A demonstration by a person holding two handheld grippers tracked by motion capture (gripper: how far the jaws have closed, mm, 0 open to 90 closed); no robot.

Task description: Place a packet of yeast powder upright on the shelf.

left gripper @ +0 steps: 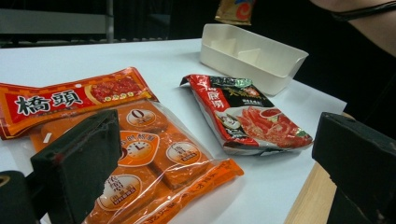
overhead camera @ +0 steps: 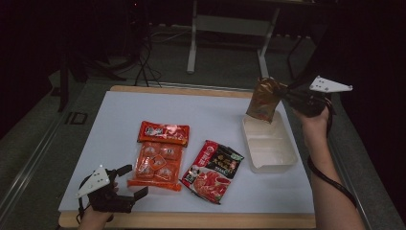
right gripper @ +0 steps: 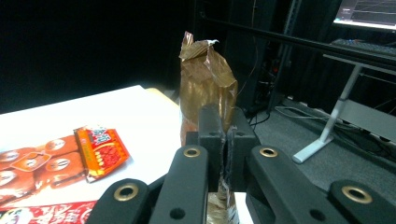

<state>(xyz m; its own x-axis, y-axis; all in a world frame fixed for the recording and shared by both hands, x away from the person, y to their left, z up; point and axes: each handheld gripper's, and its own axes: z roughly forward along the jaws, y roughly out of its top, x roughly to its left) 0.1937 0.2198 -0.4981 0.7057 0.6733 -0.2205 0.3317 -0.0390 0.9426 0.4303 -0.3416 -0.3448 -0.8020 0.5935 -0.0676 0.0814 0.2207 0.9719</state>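
Brown foil pouch (overhead camera: 264, 99) hangs pinched between the closed jaws of the right gripper (overhead camera: 286, 96), just above the far end of the white divided tray (overhead camera: 282, 165). Near the orange snack pack (overhead camera: 159, 155), the left gripper (overhead camera: 128, 184) rests with jaws spread wide, holding nothing.

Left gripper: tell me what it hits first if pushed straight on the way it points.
Probably the orange snack pack: the open left gripper points along the table at it, with the red-and-black packet just beyond; depth is uncertain.

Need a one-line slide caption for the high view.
Right gripper holds a brown pouch above the white tray; left gripper, jaws open, sits by two red snack packs.
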